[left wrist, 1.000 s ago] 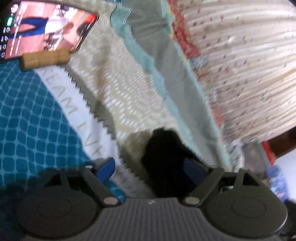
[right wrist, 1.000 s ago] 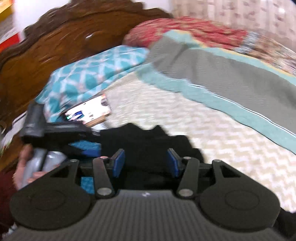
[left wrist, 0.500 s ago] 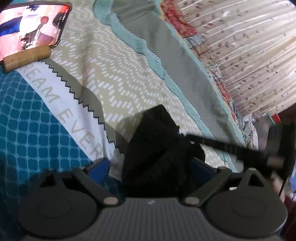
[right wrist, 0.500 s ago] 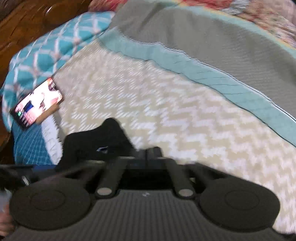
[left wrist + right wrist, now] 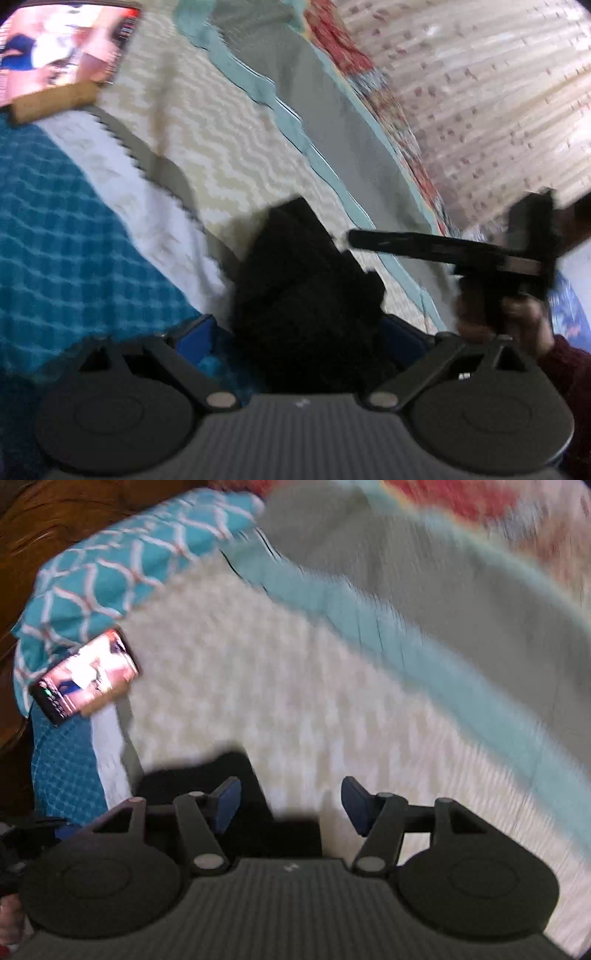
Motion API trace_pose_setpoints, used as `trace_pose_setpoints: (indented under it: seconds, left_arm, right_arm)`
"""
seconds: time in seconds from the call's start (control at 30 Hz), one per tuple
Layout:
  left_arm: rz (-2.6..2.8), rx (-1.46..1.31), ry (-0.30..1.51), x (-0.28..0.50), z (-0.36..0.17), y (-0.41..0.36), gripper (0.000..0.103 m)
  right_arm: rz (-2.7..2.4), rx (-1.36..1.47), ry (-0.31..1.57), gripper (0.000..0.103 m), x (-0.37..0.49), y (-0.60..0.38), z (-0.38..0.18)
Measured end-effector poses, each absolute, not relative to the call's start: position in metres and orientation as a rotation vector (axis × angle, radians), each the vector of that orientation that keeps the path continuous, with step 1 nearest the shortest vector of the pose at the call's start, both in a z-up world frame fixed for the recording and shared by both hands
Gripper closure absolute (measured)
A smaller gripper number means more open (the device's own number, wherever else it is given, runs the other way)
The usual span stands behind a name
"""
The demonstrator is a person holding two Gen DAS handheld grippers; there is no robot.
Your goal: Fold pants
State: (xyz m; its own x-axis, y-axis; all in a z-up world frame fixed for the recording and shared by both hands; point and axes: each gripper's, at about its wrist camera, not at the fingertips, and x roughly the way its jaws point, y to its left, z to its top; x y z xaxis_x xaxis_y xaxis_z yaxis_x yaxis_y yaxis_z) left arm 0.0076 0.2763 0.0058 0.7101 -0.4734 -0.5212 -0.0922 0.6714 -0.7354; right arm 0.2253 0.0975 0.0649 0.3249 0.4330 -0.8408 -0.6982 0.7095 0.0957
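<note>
Black and soft, the pants (image 5: 306,295) are lying in a small bunched pile on the bed (image 5: 236,155), on the pale zigzag cover near the blue dotted part. They are already looking folded down into a thick little bundle, though the pictures are blurry and the edges are hard to make out.

The left gripper (image 5: 301,332) is sitting right over the pile with its jaws spread very wide. The pants are lying between the blue pads (image 5: 192,332), but the pads are not squeezing them. The right gripper (image 5: 290,805) has just been opening, and its jaws are standing about half apart. One blue pad is over the edge of the black cloth and the other is over the bare cover, so it is holding nothing. In the left view it is reaching in from the side, with a hand (image 5: 517,317) around its handle.

A phone (image 5: 85,675) with a bright screen is lying well apart from the pants, up near the teal pillow (image 5: 122,554).

The pants are probably light and floppy. They are going to sag and slide open if only one layer is pinched. A good place to take hold is likely a thick folded edge, pinching all the layers together, with one gripper at each end so the bundle is staying flat. The cloth is not going to break, but a loose grip may be letting the fold fall apart.
</note>
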Motion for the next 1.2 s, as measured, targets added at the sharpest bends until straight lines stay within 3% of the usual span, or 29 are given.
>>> trace_pose_setpoints:
  seconds: [0.07, 0.1, 0.13, 0.17, 0.3, 0.43, 0.47, 0.5, 0.6, 0.7, 0.8, 0.87, 0.93, 0.97, 1.03, 1.2]
  left_arm:
    - [-0.250, -0.779, 0.776, 0.009, 0.007, 0.267, 0.010]
    - [-0.253, -0.757, 0.779, 0.010, 0.008, 0.262, 0.015]
    - [-0.262, -0.743, 0.782, 0.010, 0.008, 0.259, 0.030]
    - [-0.275, -0.745, 0.788, 0.010, 0.008, 0.258, 0.044]
    - [-0.299, -0.767, 0.774, 0.008, 0.009, 0.257, 0.066]
    - [-0.304, -0.768, 0.723, 0.005, 0.019, 0.258, 0.069]
    - [-0.299, -0.769, 0.712, 0.006, 0.021, 0.259, 0.069]
    - [-0.295, -0.771, 0.706, 0.007, 0.022, 0.261, 0.069]
    - [-0.266, -0.773, 0.710, 0.013, 0.020, 0.265, 0.069]
    - [-0.215, -0.772, 0.750, 0.025, 0.011, 0.269, 0.069]
    - [-0.196, -0.800, 0.777, 0.031, 0.005, 0.271, 0.064]
    - [-0.189, -0.793, 0.770, 0.033, 0.004, 0.272, 0.055]
    - [-0.179, -0.786, 0.776, 0.042, 0.005, 0.271, 0.056]
    - [-0.182, -0.796, 0.784, 0.047, 0.006, 0.271, 0.058]
    - [-0.201, -0.809, 0.786, 0.057, 0.012, 0.271, 0.062]
    - [-0.249, -0.704, 0.750, 0.080, 0.047, 0.253, 0.077]
  right_arm:
    - [0.722, -0.230, 1.073, 0.039, 0.232, 0.087, 0.045]
    - [0.719, -0.175, 1.115, 0.059, 0.235, 0.081, 0.036]
    - [0.728, -0.127, 1.142, 0.078, 0.234, 0.077, 0.034]
    - [0.715, -0.115, 1.135, 0.080, 0.231, 0.076, 0.036]
    - [0.755, -0.073, 1.012, 0.087, 0.220, 0.073, 0.077]
    - [0.800, -0.128, 0.878, 0.088, 0.212, 0.087, 0.108]
    - [0.812, -0.131, 0.852, 0.090, 0.213, 0.089, 0.112]
    - [0.832, -0.114, 0.827, 0.100, 0.215, 0.091, 0.116]
    - [0.876, -0.026, 0.766, 0.101, 0.226, 0.105, 0.120]
    - [0.766, -0.149, 0.782, 0.100, 0.232, 0.143, 0.105]
    - [0.787, -0.168, 0.778, 0.096, 0.225, 0.139, 0.105]
    - [0.799, -0.159, 0.763, 0.094, 0.214, 0.118, 0.107]
    - [0.792, -0.169, 0.760, 0.088, 0.198, 0.099, 0.107]
    - [0.789, -0.180, 0.750, 0.082, 0.187, 0.094, 0.107]
    - [0.811, -0.206, 0.724, 0.033, 0.157, 0.072, 0.104]
    - [0.914, -0.366, 0.683, 0.024, 0.087, 0.060, 0.076]
